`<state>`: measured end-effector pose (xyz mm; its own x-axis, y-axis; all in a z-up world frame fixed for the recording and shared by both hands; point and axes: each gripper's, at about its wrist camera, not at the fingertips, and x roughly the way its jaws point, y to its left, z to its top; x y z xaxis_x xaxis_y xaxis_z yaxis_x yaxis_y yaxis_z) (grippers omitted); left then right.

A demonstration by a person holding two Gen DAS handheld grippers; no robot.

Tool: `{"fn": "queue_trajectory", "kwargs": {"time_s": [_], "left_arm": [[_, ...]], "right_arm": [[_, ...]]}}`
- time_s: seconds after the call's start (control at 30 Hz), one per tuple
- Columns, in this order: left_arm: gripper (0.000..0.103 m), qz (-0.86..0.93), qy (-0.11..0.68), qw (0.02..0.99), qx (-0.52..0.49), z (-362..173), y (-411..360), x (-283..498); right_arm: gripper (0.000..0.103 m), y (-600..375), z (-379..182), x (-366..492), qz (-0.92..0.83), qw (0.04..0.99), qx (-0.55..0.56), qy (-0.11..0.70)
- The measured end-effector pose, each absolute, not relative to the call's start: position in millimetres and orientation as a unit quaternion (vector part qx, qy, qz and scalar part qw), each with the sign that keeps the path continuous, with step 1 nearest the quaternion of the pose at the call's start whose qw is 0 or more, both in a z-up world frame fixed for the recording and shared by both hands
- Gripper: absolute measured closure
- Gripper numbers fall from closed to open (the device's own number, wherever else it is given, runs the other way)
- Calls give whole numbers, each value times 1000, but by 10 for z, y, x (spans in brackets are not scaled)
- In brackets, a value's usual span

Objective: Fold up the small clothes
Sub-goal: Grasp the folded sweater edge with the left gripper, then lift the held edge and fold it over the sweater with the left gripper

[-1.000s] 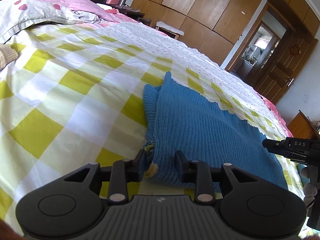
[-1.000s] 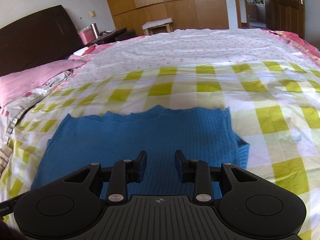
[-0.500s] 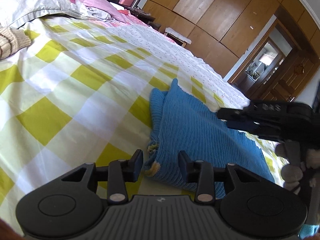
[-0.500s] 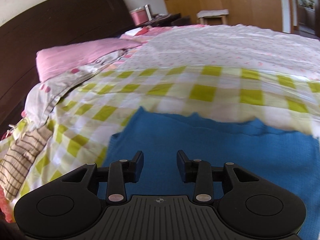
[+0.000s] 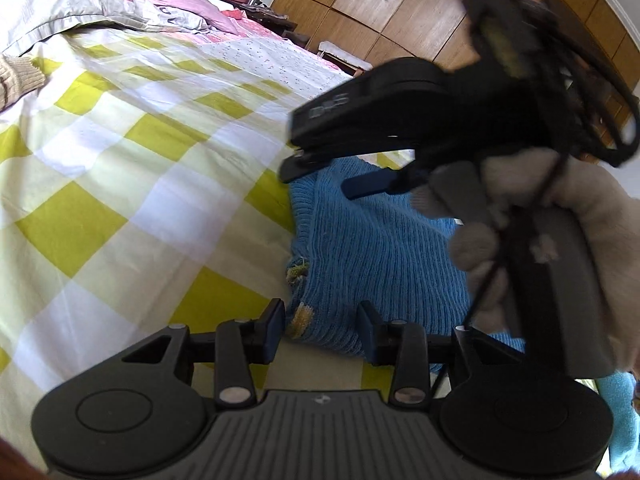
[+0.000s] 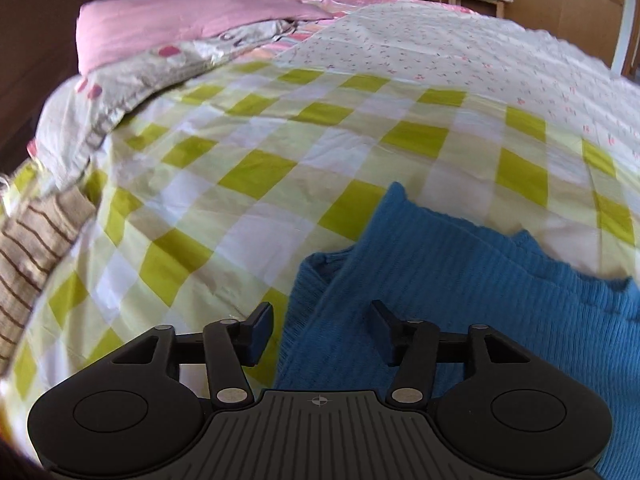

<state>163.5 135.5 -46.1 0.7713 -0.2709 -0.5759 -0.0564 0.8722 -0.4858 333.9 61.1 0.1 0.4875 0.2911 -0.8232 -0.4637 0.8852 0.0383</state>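
The blue knit sweater [image 6: 460,280] lies on the yellow-checked bedsheet [image 6: 280,152], already doubled over itself, its folded left-hand edge and a ribbed band showing as two stacked layers; in the left wrist view the same sweater [image 5: 372,252] has a small yellow-and-green embroidered patch at its near corner.

The left gripper [image 5: 322,330] hangs just over that near corner, jaws wide apart and holding nothing; the corner sits between the fingers without being pinched. The right gripper [image 6: 320,330] stands at the sweater's left-hand edge, also spread and empty, one finger over bare sheet beside the sweater and the other over the knit; seen from the left wrist camera it [image 5: 320,168] hovers above the sweater's far end, held by a gloved hand [image 5: 560,248], though motion blur makes it hard to say whether its tips touch the wool.

As a judgement: the sweater should be light, soft and limp, stretchy along the ribs and not slippery against cotton; it will sag and drape rather than hold a shape, so a single pinch would let the layers slide apart. The sound places to take hold look to be the two corners of that left-hand edge, near and far, biting through both layers at once; the ribbed band gives the firmest purchase, and the embroidered patch is best left unpinched lest threads snag.
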Motion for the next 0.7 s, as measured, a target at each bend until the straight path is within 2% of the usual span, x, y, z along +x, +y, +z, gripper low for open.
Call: {"fn": "queue_trajectory", "kwargs": {"time_s": [0.17, 0.2, 0.23, 0.27, 0.33, 0.5, 0.7], "left_arm": [[60, -58, 331, 909, -246, -469, 1342, 1628], [60, -56, 331, 910, -243, -465, 1336, 1623], [59, -55, 329, 912, -240, -459, 1330, 1616], [59, -54, 326, 914, -236, -445, 1322, 1606], [57, -50, 314, 922, -223, -410, 1294, 1574], [38, -40, 298, 935, -189, -415, 1223, 1556], [37, -48, 294, 933, -202, -465, 1215, 1626]], "right_arm": [[48, 804, -102, 3326, 195, 857, -158, 451], [52, 819, -109, 3318, 192, 857, -167, 448], [63, 816, -106, 3311, 187, 858, -176, 444], [67, 793, -92, 3317, 184, 859, -179, 443], [83, 689, -48, 3355, 185, 860, -163, 447], [89, 366, 126, 3401, 199, 863, -95, 455], [89, 34, 375, 3340, 221, 869, -41, 441]]}}
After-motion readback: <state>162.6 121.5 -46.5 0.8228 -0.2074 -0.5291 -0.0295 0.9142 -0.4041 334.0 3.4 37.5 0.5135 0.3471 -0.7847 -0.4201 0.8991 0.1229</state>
